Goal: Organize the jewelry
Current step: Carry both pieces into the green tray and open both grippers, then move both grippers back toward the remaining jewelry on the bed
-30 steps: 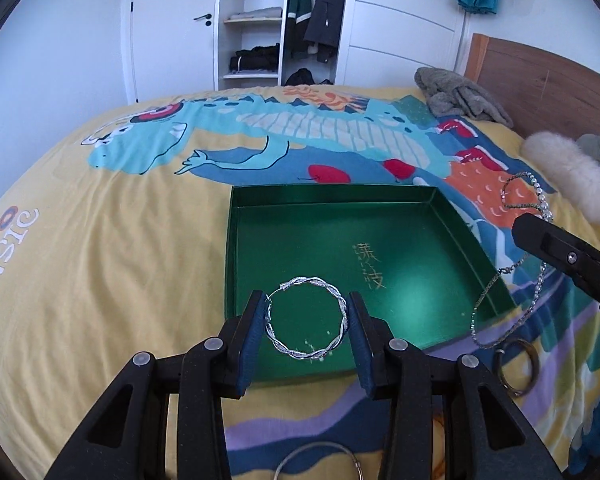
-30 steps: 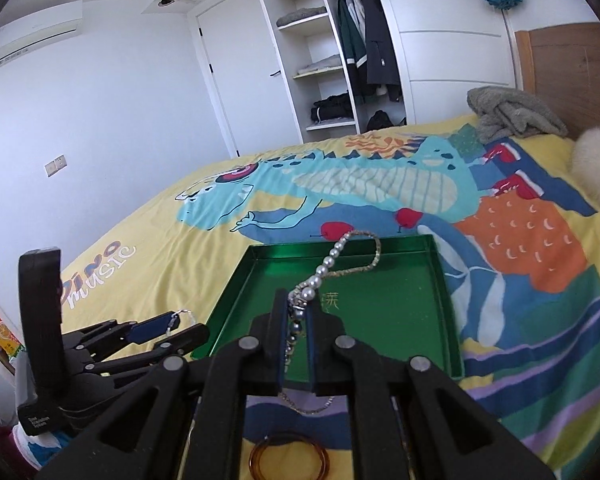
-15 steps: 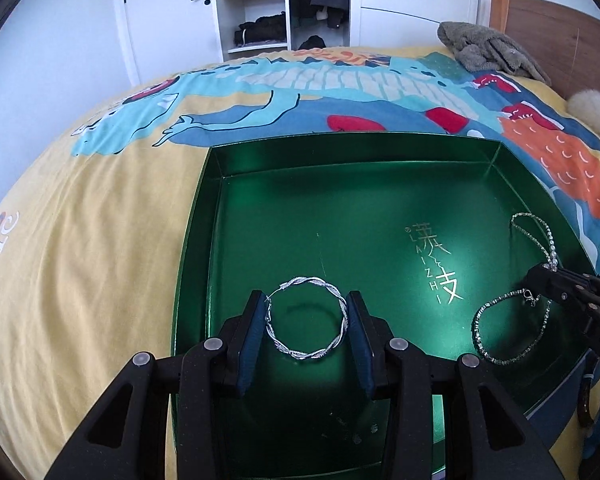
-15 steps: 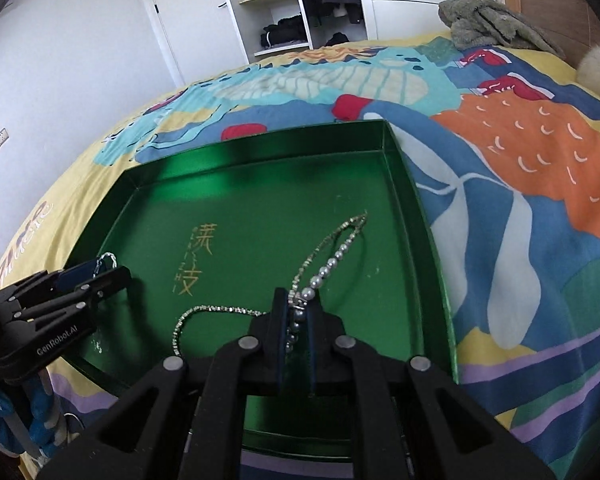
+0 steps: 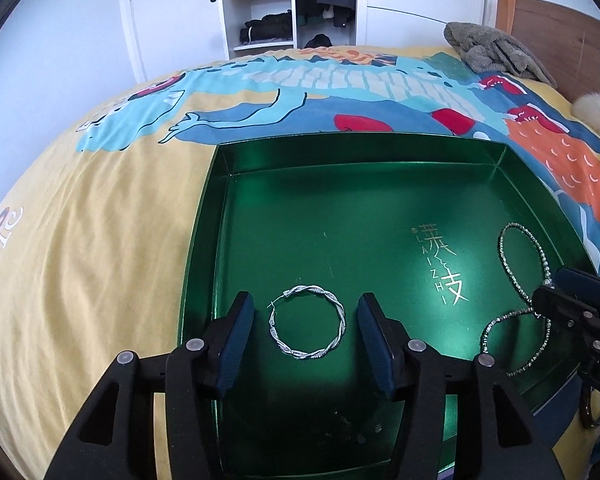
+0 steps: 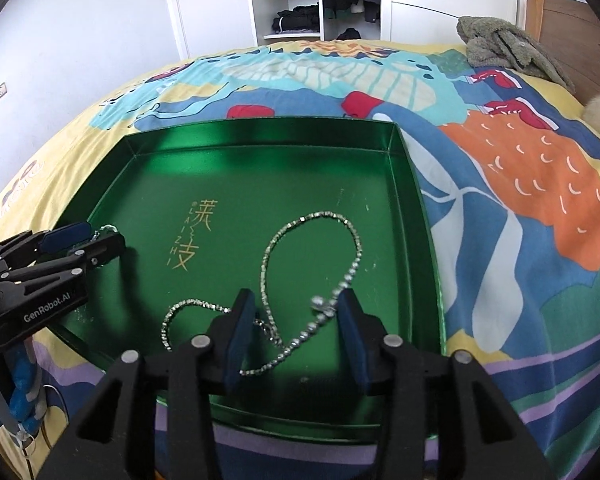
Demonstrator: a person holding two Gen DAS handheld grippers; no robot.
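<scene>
On the tray's (image 5: 204, 240) left side, the left gripper (image 5: 306, 330) is opening, its pads clear of the twisted silver hoop (image 5: 307, 323) lying flat between them: light, stiff, best pinched across its rim. Rightward, the right gripper (image 6: 296, 330) is opening over the limp, slippery necklace (image 6: 312, 260); grab a bunched section.
</scene>
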